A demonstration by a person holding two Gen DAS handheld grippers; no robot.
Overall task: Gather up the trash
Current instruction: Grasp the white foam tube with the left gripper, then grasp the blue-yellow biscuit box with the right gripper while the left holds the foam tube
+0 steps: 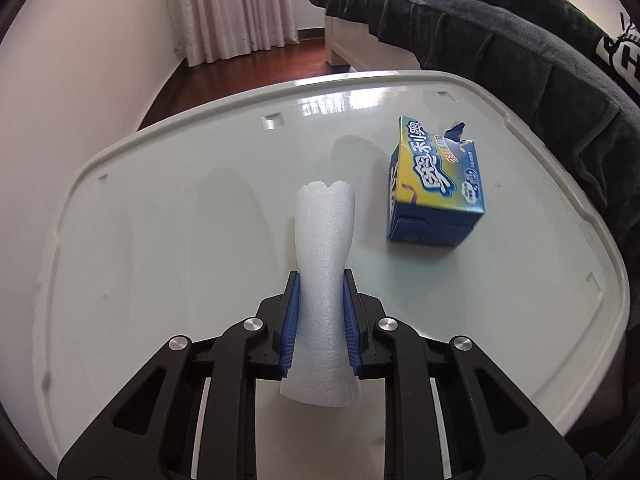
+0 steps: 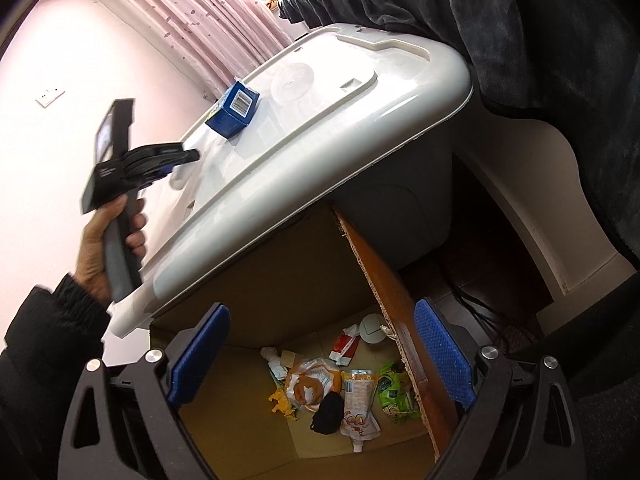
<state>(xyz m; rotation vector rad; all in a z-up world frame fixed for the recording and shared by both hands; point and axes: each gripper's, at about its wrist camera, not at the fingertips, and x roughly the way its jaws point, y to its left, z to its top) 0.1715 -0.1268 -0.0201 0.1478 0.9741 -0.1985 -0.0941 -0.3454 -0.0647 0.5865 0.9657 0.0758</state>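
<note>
The left gripper (image 1: pixel 320 320) is shown clamped on a white foam tube (image 1: pixel 323 276) over the lid's (image 1: pixel 160 216) near edge; transfer to the cardboard box (image 2: pixel 256 272), beneath the empty, wide-apart right gripper (image 2: pixel 320 360), is judged next.

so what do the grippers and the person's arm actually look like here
Both grippers, left gripper and right gripper, have black angular frames with cut-outs, silver round bolts and blue ribbed pads. The left hand grips a dark grey handle below a black sleeve.
</note>
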